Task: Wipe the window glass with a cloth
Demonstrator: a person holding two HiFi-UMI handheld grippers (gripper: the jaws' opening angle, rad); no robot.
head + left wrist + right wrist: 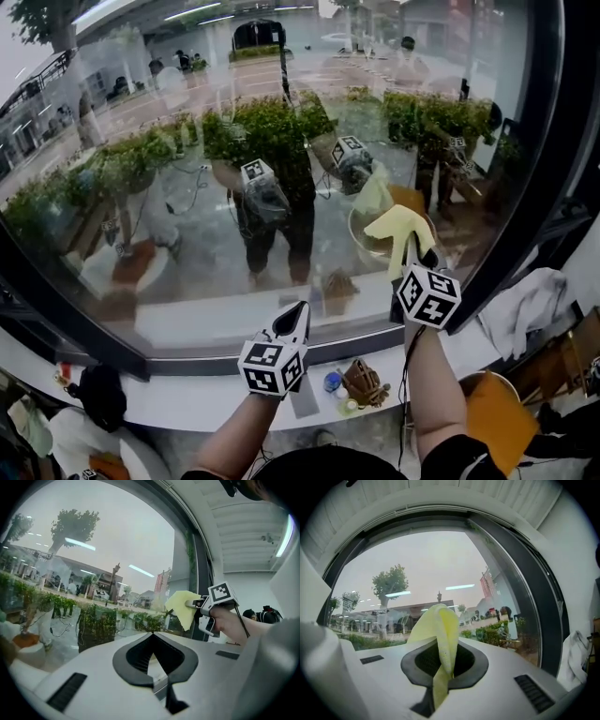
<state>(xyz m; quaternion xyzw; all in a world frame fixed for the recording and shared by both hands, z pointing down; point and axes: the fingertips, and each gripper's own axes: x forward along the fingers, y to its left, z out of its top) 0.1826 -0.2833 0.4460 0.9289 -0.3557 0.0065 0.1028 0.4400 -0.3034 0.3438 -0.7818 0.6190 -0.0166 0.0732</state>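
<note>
Left gripper (298, 317): nearest, held low before the middle of the window sill (178, 386); jaws pressed together with nothing between them; idle.

Right gripper (443, 670): raised higher, toward the right edge of the window glass (169, 159); jaws pinching the cloth (439, 620) at a gathered fold; one tail hangs below the jaws, the larger part stands up past the tips.

Cloth: yellow, thin, and by the look of it soft and light; it flops and creases freely, so it should flatten under little force and slide easily on glass; not fragile. It is best held as now, at a bunched fold near one edge, leaving a broad free flap to meet the pane; a pinch on a single layer might slip. It sits at the lower right part of the glass, just before the pane; whether it touches cannot be told.

Sill: white; a few small items (361, 382) near its front edge, right of middle.

Glass: large, dark-framed, full of reflections; hedges (267, 131) and paving beyond.
</note>
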